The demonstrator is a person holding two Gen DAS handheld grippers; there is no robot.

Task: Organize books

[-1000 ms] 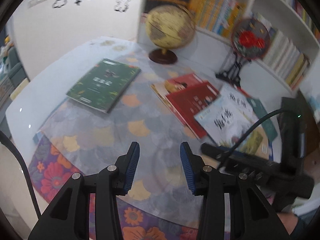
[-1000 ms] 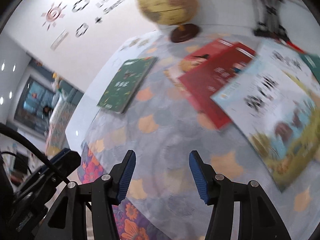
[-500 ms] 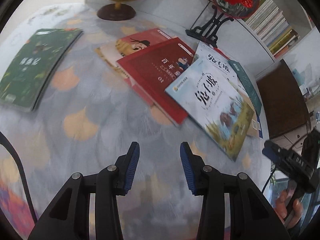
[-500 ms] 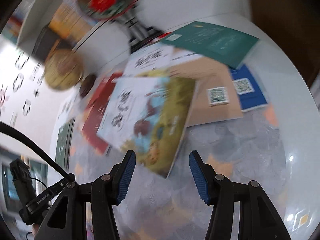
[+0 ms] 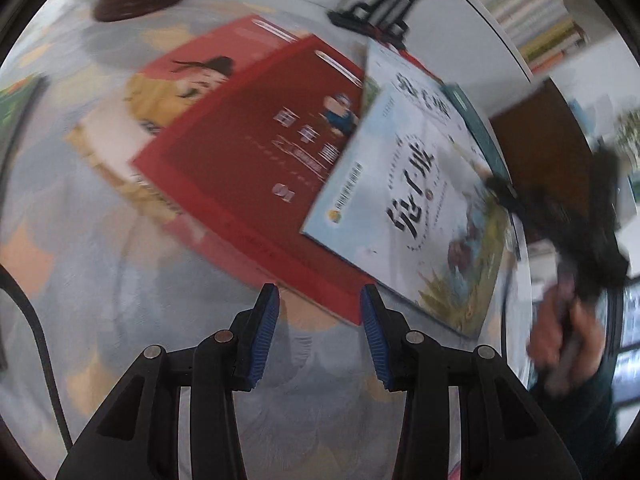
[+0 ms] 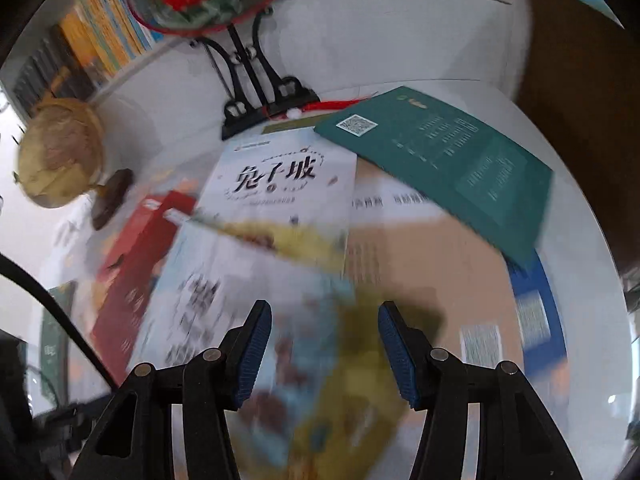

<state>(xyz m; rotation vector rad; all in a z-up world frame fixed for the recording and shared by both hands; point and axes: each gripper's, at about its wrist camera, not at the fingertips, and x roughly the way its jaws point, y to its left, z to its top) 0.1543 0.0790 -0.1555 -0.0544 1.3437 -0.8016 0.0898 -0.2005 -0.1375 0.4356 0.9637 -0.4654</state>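
The books lay fanned in an overlapping spread on the round worktop (image 6: 592,216), none yet stacked; the left tongs (image 5: 319,330) stood wide apart and held nothing, poised just short of the near corner of the red book (image 5: 256,168), which lay over a cream-and-red book (image 5: 132,96) and under the pale blue book (image 5: 404,216); the right tongs (image 6: 325,344) were likewise spread and empty, hovering above that same pale blue book (image 6: 208,292), though blur hid whether they touched it; beyond lay a white-covered book (image 6: 280,184), a tan one (image 6: 432,264), a teal book (image 6: 448,156) uppermost at the far side, and a blue one (image 6: 532,304) partly beneath; a globe (image 6: 60,152) and a fan stand (image 6: 260,100) stood at the back edge. These looked like thin paperbacks, light and floppy, with glossy covers likely to slide on one another and on the smooth cloth; a pinch on a flat face would find no purchase, so the sensible hold seemed an exposed corner or the spine edge, where the book overhung its neighbour, one finger slipped beneath; taken by a single corner, a cover might bend or the pages sag open, so the spine side seemed the safer place; the top book of each overlap ought to go first.
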